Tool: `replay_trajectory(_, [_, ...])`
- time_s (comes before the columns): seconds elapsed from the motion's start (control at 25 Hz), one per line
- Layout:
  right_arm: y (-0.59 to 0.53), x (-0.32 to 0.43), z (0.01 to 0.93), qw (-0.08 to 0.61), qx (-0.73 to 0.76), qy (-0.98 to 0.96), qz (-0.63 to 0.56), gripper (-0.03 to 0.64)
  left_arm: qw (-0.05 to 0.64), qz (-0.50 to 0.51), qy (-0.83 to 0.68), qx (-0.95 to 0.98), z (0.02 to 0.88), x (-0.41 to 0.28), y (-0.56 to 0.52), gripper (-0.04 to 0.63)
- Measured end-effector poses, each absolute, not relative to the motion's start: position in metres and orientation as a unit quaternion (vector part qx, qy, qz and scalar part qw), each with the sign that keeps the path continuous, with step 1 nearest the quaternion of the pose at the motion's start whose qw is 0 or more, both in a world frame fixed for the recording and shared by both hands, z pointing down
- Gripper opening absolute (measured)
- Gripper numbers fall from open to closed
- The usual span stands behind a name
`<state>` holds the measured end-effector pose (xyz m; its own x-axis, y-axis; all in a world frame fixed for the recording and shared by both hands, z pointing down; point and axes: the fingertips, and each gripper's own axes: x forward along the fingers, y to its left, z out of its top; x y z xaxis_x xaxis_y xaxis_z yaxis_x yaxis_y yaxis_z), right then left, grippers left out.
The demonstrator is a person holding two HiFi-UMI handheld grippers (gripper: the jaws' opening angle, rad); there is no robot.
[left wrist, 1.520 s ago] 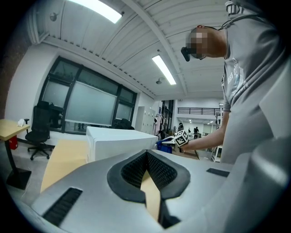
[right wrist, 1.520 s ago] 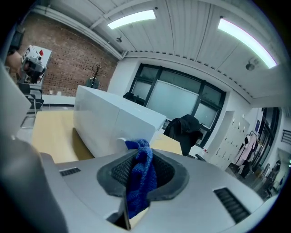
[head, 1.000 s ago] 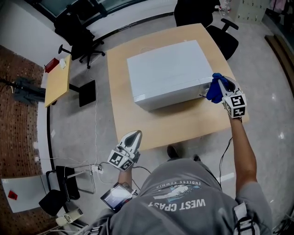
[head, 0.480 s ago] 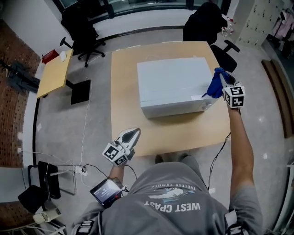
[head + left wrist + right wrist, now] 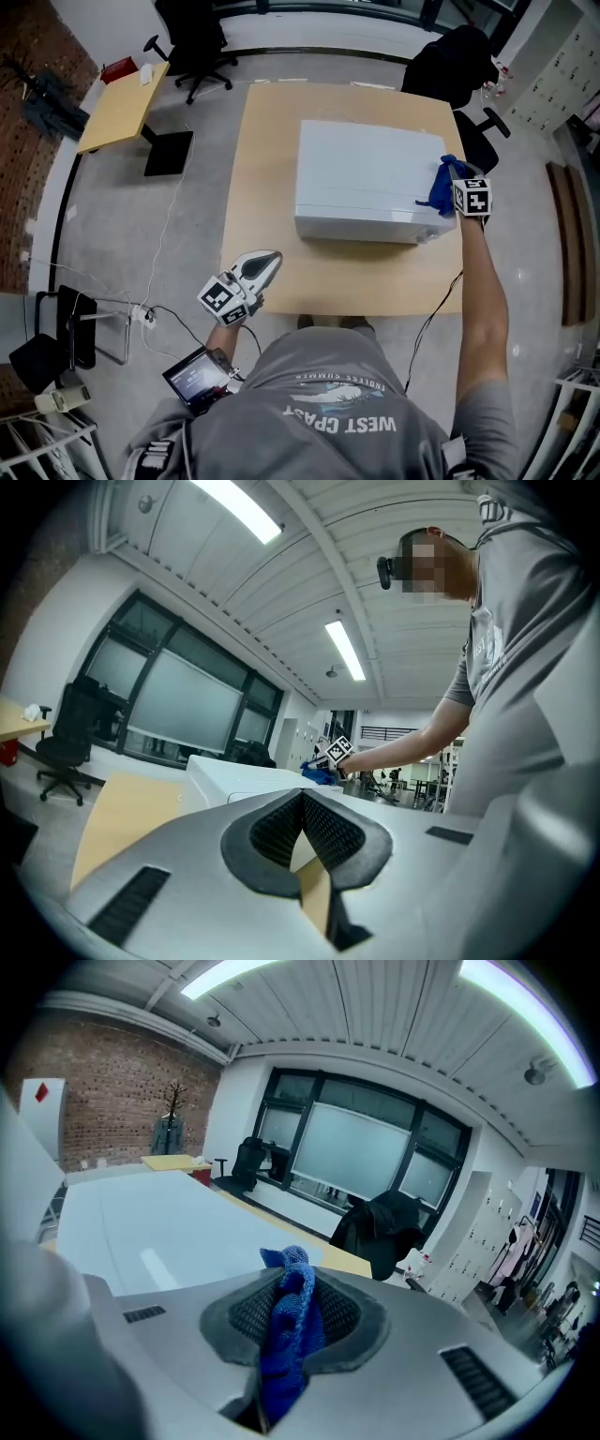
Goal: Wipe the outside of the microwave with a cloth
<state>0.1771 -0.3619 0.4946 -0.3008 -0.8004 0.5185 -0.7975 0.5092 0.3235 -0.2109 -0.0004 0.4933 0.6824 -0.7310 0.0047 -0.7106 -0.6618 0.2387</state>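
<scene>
The white microwave (image 5: 366, 178) stands on a light wooden table (image 5: 267, 159). My right gripper (image 5: 448, 173) is shut on a blue cloth (image 5: 436, 192) and holds it against the top right edge of the microwave. In the right gripper view the cloth (image 5: 291, 1326) is bunched between the dark pads, with the microwave's white top (image 5: 141, 1232) beyond. My left gripper (image 5: 270, 258) hovers at the table's near left edge, shut and holding nothing. Its closed jaws (image 5: 302, 803) point level toward the microwave (image 5: 234, 772).
Black office chairs (image 5: 459, 61) stand behind the table and at the back left (image 5: 192, 37). A small wooden side table (image 5: 117, 98) is at the far left. Cables (image 5: 159, 309) trail over the floor at the left, and a cord (image 5: 431, 319) hangs off the table's near right edge.
My right gripper has slid the cloth from the microwave's front right corner back along its right edge. The left gripper has drifted a little along the table's near edge.
</scene>
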Motion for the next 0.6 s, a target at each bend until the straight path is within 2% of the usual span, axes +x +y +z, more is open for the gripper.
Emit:
replay_trajectory(0.28, [-0.363, 0.116, 0.518, 0.354, 0.443, -0.823, 0.012, 0.070, 0.119, -0.062, -0.414, 0.900, 0.497, -0.219, -0.012, 0.023])
replay_trajectory(0.6, [-0.353, -0.017, 0.522, 0.354, 0.362, -0.862, -0.015, 0.069, 0.121, -0.080, -0.433, 0.890, 0.508, -0.237, -0.012, 0.023])
